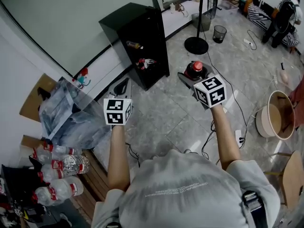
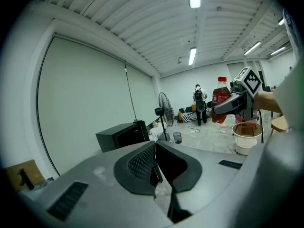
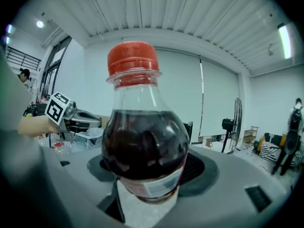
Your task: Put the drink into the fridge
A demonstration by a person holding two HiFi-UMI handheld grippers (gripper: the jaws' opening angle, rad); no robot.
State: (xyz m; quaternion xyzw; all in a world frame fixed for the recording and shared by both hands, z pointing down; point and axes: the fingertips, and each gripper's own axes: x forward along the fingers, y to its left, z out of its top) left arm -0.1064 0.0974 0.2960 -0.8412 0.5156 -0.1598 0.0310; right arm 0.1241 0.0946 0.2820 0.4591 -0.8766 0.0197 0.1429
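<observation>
While the person stood on the tiled floor point(image 1: 166, 118), the right gripper point(image 1: 192, 77) held the drink point(image 1: 195, 68), a red-capped bottle of dark liquid, upright in the air. Its jaws were clamped low on the bottle's body, at the label. The left gripper point(image 1: 121, 87) was raised beside it, apart from it, with its jaws pressed together and nothing between them. Both grippers pointed toward the black fridge point(image 1: 142, 42), which stood by the wall some way ahead, with a few things visible on its shelves. A standing fan point(image 1: 197, 42) was past the fridge. A crumpled clear plastic bag point(image 1: 66, 115) and a cluster of water bottles point(image 1: 61, 170) lay to the person's left, and a round tub point(image 1: 275, 115) sat on the floor to the right.
</observation>
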